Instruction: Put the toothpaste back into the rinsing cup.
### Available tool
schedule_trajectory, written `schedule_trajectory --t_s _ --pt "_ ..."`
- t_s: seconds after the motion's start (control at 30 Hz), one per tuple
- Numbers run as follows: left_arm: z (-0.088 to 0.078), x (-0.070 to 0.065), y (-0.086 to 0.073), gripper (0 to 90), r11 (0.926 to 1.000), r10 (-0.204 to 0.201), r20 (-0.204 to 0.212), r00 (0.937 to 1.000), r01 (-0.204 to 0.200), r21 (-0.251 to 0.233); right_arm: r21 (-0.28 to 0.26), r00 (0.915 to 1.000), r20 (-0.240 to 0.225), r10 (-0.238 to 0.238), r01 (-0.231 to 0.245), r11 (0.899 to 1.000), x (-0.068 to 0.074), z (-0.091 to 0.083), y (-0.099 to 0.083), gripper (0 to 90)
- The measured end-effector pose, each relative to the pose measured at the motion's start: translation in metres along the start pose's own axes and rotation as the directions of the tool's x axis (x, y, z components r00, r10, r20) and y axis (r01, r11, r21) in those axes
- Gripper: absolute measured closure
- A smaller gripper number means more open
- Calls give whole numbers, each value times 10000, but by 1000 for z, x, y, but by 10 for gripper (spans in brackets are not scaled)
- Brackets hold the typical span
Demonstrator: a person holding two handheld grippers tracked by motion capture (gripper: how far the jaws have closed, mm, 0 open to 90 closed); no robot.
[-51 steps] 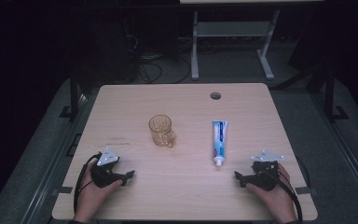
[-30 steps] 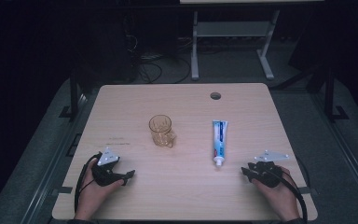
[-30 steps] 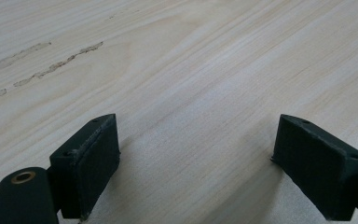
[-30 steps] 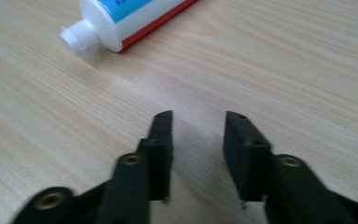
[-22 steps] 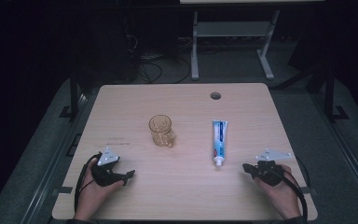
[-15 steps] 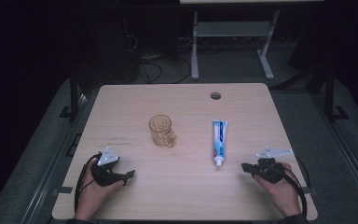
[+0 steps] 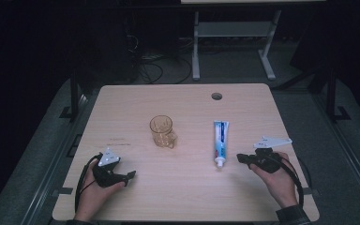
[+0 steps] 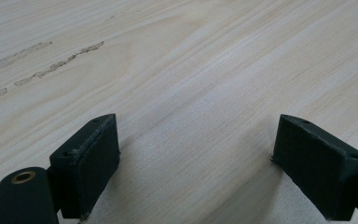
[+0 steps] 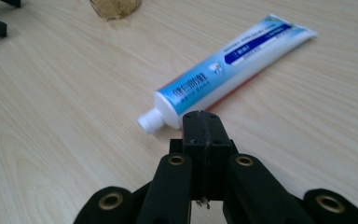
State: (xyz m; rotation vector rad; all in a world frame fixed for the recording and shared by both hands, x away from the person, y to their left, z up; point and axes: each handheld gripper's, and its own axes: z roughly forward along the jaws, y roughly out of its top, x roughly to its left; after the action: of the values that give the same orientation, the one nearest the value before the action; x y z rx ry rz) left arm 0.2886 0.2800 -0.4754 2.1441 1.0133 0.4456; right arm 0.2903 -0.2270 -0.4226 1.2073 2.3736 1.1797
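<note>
Closing in on the white and blue plastic toothpaste tube [image 7: 221, 142], nothing lifted yet.
Lying flat right of the centre of the pale wooden table [image 7: 122, 103], the tube has its white capped nozzle toward 6 o'clock and its crimped end toward 12; it looks full, with blue print and a red edge. The right gripper [image 7: 242, 158] sits just at 4 o'clock of the nozzle, near but apart, its 2 jaws having just closed fully together on nothing. Grasping, by my reading, is all to come. The amber glass mug [image 7: 162, 131] stands at 9 o'clock of the tube. The left gripper [image 7: 130, 175] rests at 7 o'clock, jaws wide apart and empty.
</note>
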Motion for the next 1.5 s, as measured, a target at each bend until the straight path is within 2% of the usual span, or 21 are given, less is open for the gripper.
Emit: schedule_trajectory --t_s 0.33,0.67,1.1,1.4,1.5 --pt "0 0 0 133 10000 16 19 10000 -16 30 -66 9985 -357 -427 425 9991 9 14 24 897" --pt "0 0 0 133 10000 20 20 10000 -20 27 116 9960 -673 -580 589 9982 16 31 38 897" --pt "0 0 0 133 10000 3 23 10000 -3 21 507 9924 -981 -739 791 9956 22 60 44 897" --pt "0 0 0 133 10000 0 24 10000 0 21 1108 9914 -1064 -768 886 9899 25 83 44 897" --pt "0 0 0 133 10000 0 25 10000 0 21 1192 9905 -1080 -853 981 9880 26 86 43 897"
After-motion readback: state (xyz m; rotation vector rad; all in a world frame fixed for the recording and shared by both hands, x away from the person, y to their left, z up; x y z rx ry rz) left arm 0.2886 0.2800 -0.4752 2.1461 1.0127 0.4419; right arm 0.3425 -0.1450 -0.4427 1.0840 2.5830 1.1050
